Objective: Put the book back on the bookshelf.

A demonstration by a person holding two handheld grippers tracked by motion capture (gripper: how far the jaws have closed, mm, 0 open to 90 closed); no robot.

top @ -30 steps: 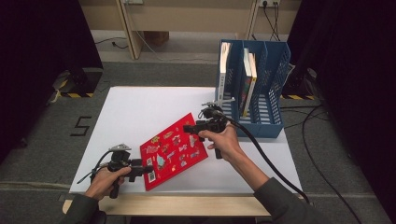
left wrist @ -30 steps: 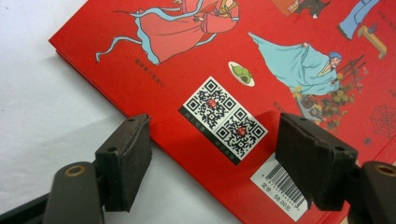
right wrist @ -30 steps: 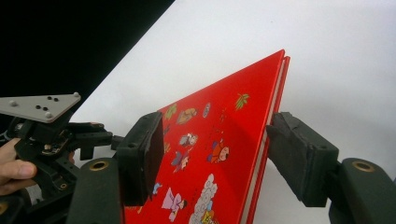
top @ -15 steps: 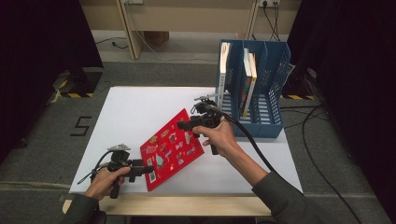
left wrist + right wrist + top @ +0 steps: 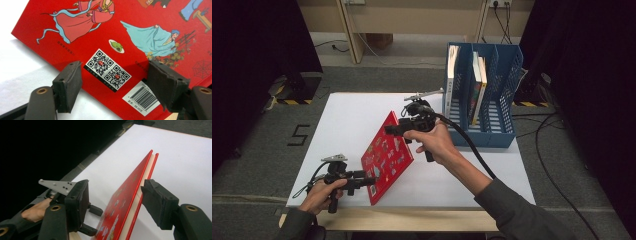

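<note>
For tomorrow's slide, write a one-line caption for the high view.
Two handheld grippers, left and right, tilt a red book up from a white table beside a blue rack.

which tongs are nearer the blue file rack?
Right. The right tongs hold the red book's far top edge, beside the blue file rack; the left tongs sit at its near corner.

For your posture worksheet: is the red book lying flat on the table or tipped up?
Tipped up: the red book rests on one edge, its far edge raised off the white table.
</note>
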